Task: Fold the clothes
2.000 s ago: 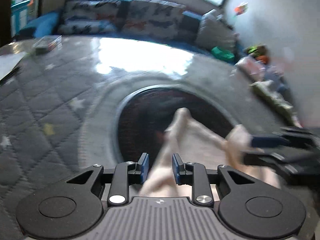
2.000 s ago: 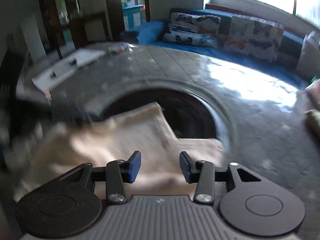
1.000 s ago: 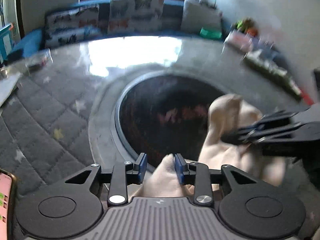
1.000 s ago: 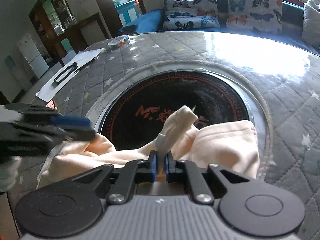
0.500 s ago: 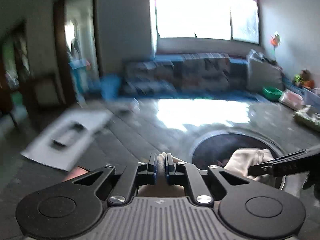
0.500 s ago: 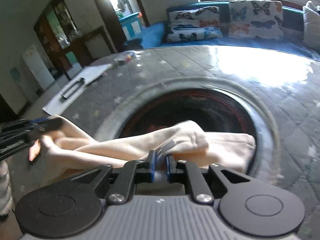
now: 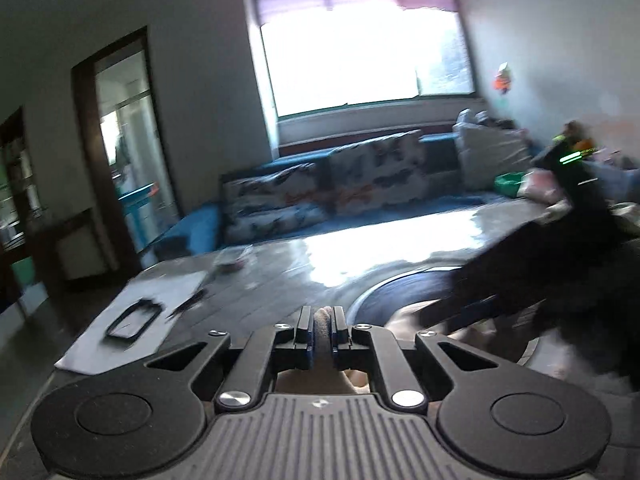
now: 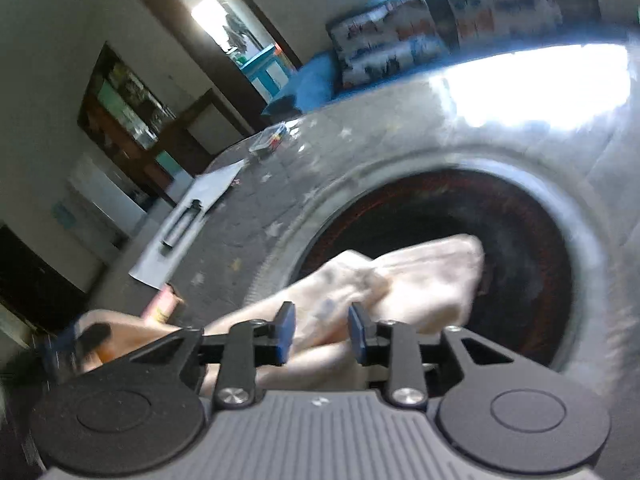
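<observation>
The left gripper (image 7: 321, 334) is clenched on a fold of the cream garment (image 8: 404, 280), a nub of pale cloth pinched between its blue pads and more of it hanging beneath the jaws. The right gripper (image 8: 322, 330) has just been opening: its pads stand apart with the garment lying between and beyond them, neither pad pressing on it. Seen from the right wrist, the cloth runs from about 8 o'clock, where the dark tips of the left gripper hold its far end, across to 2 o'clock, draped over the rim of the black round inset (image 8: 516, 216) in the quilted grey bench (image 8: 280, 184). In the left wrist view the right gripper appears as a dark blur at 3 o'clock above the inset. A white sheet (image 7: 132, 320) with a black frame on it lies at 9 o'clock.
</observation>
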`<state>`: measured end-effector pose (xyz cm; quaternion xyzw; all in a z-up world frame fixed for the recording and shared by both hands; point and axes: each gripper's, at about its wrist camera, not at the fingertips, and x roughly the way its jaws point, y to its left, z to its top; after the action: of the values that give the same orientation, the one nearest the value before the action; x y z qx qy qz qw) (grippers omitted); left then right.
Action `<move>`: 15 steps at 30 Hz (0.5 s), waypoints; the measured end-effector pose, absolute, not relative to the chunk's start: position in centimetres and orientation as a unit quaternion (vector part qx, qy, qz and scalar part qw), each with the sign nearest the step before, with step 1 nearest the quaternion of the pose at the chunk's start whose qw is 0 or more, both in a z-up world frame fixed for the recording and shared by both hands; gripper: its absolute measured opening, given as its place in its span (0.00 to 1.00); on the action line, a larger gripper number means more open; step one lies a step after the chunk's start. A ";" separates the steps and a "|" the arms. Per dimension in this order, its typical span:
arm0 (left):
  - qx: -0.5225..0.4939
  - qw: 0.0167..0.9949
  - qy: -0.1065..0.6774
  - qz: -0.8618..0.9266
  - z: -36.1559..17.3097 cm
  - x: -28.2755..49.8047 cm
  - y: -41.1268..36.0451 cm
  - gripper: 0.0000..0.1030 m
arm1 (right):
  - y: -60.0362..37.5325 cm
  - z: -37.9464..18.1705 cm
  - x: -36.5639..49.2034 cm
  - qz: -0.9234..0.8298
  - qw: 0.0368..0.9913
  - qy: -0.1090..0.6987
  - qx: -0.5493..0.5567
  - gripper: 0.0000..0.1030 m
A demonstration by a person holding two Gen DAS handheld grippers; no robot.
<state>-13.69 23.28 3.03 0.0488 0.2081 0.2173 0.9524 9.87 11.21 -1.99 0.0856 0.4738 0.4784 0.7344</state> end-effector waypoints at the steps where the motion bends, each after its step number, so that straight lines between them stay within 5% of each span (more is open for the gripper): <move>1: 0.051 0.956 0.204 0.206 3.2 -13.9 22.9 0.09 | 11.9 -2.5 10.1 0.475 0.725 0.490 0.097 0.36; 4: 0.065 0.962 0.194 0.179 3.7 -14.4 21.3 0.09 | 13.1 -3.3 9.5 0.476 0.721 0.497 0.085 0.29; 5: 0.072 0.961 0.190 0.190 3.9 -14.5 21.1 0.09 | 13.0 -3.4 9.3 0.475 0.722 0.495 0.091 0.10; 6: 0.078 0.959 0.185 0.201 4.1 -14.6 20.8 0.09 | 12.8 -3.5 9.1 0.475 0.723 0.492 0.100 0.06; 15: -0.012 0.941 0.157 0.301 5.7 -15.8 22.5 0.09 | 0.7 1.2 6.8 0.462 0.750 0.393 0.265 0.04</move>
<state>-15.75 22.52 5.66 -0.0121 0.1574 0.3006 0.9406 6.83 0.69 1.22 0.2649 0.3932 0.4616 0.7497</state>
